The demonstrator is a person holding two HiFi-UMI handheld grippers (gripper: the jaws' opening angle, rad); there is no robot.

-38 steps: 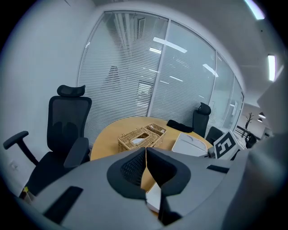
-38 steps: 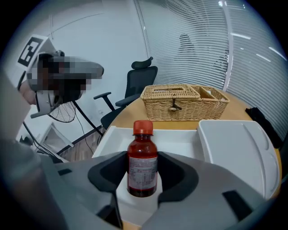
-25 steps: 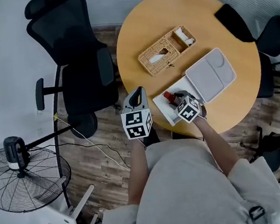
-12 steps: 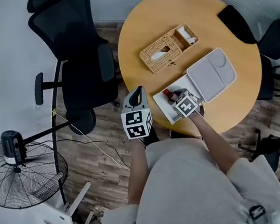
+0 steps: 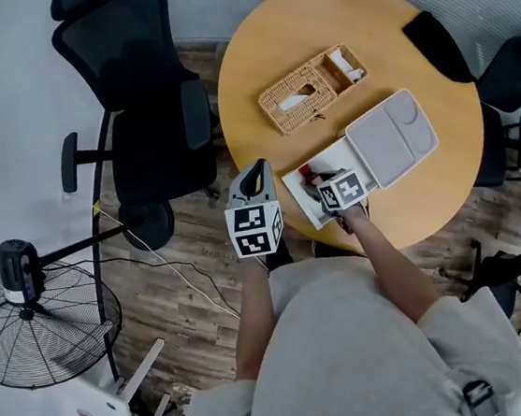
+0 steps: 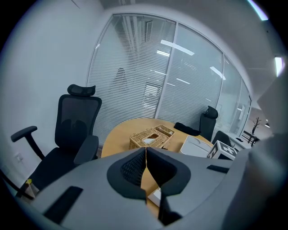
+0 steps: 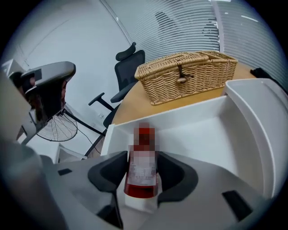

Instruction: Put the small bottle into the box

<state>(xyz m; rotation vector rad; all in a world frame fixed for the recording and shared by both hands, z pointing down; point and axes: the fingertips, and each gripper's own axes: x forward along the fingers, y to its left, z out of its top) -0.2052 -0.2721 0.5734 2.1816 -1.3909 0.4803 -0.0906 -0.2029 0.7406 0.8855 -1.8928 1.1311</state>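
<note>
Clamping the small bottle between both jaws, the right gripper holds it with the red cap pointing forward, over the near edge of the open white box. A wicker basket stands farther ahead, beyond the box. The left gripper, off to the side, has its jaws pressed together on nothing.

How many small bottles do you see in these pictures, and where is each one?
1. The small bottle with the red cap is held between the jaws of the right gripper, over the open white box. The wicker basket might hide others.
</note>
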